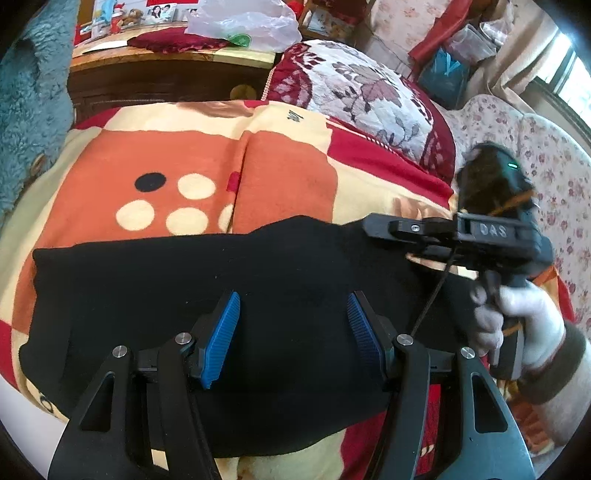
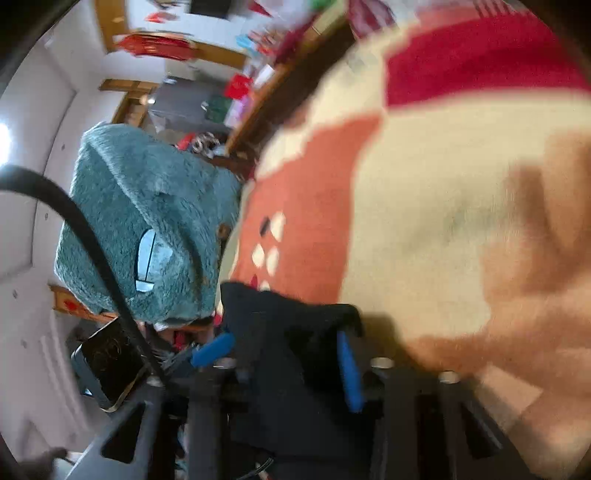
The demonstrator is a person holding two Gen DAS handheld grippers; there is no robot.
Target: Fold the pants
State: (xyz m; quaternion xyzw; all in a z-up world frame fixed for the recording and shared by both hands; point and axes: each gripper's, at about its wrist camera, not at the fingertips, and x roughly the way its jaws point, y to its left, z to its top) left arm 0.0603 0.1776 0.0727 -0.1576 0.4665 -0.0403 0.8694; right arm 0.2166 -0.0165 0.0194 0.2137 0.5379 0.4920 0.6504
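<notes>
Left hand-held gripper hangs over the black pants, jaws standing apart with nothing between the blue pads; no contact with the cloth can be confirmed. The pants lie folded in a broad dark band across the patterned blanket on the bed. Right hand-held gripper, carried by a white-gloved hand, sits at the band's right-hand end; in its own blurred view black cloth fills the narrow gap between its pads, so it appears clamped on a fold of the pants. Beyond: a floral pillow; a teal plush item at the left; a wooden cabinet bearing a plastic bag.
</notes>
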